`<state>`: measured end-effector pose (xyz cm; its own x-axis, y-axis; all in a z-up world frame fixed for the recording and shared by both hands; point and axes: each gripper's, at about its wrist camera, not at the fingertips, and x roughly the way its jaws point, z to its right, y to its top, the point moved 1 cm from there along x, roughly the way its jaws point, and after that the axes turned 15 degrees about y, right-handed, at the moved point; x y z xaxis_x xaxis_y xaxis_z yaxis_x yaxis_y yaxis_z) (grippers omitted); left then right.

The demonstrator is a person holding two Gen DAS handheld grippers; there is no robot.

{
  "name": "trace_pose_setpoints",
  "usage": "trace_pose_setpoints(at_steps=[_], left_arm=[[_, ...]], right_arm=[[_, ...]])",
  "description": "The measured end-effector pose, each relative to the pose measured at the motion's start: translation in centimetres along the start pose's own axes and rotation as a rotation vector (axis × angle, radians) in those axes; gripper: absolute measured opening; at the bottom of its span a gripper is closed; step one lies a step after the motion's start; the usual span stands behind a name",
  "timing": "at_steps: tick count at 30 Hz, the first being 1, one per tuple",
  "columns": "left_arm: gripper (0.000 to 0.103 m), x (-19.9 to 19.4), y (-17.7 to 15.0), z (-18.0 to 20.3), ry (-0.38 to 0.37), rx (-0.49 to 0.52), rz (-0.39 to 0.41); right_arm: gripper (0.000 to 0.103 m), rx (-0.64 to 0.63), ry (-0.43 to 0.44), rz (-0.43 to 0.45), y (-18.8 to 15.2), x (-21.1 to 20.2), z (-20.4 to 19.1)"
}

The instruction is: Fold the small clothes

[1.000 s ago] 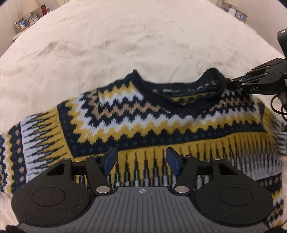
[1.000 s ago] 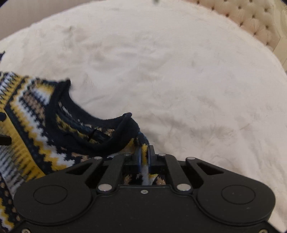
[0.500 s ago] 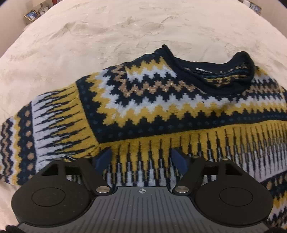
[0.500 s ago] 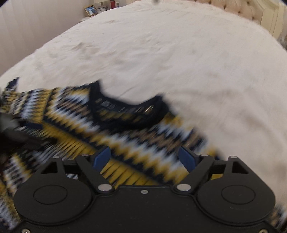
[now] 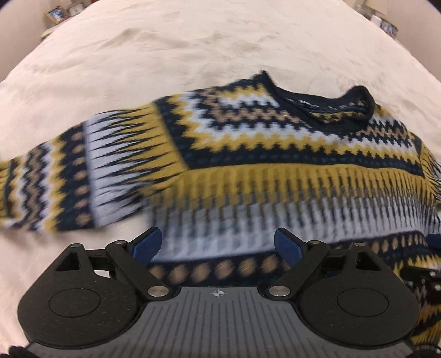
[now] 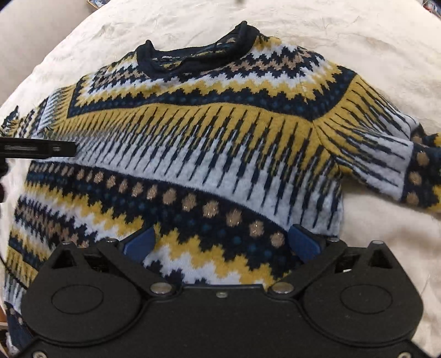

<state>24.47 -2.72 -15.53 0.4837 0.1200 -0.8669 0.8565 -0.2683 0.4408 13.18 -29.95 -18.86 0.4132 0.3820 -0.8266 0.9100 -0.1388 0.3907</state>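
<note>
Knitted navy, mustard and white zigzags are filling most of the left wrist view: the sweater [image 5: 275, 154] is lying spread flat on a cream bedspread [image 5: 165, 55], collar [image 5: 325, 107] sitting toward the upper right of the frame, one sleeve [image 5: 55, 181] trailing off to the left edge. It's a bit smeared with blur here. The left gripper [image 5: 217, 245] is hovering at the bottom centre over the lower stripes, jaws having just been opening wide, blue pads gripping nothing. Some picture frames [image 5: 59, 13] are peeking in at the upper left corner.

Right wrist view is sharper: the sweater [image 6: 206, 132] is taking up nearly the whole frame, collar [image 6: 198, 52] at top centre, the other sleeve [image 6: 399, 162] running off right. The right gripper [image 6: 223, 242] is sitting bottom centre above the hem area, jaws just opened about as wide as they go, holding nothing. A dark bit of the other tool is poking in at the left edge.
</note>
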Motion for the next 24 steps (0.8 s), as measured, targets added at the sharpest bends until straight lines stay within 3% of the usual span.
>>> trace_pose_setpoints(at_steps=[7, 13, 24], left_arm=[[0.089, -0.7, -0.7, -8.0, 0.063, -0.080, 0.024], [0.089, 0.2, -0.2, -15.9, 0.118, -0.182, 0.031], [0.089, 4.7, 3.7, -28.9, 0.210, -0.411, 0.015]], right_arm=[[0.103, 0.003, -0.104, 0.026, -0.6, 1.0, -1.3], [0.102, 0.046, -0.172, -0.019, 0.6, 1.5, -2.1], [0.102, 0.216, -0.128, 0.142, 1.7, -0.4, -5.1]])
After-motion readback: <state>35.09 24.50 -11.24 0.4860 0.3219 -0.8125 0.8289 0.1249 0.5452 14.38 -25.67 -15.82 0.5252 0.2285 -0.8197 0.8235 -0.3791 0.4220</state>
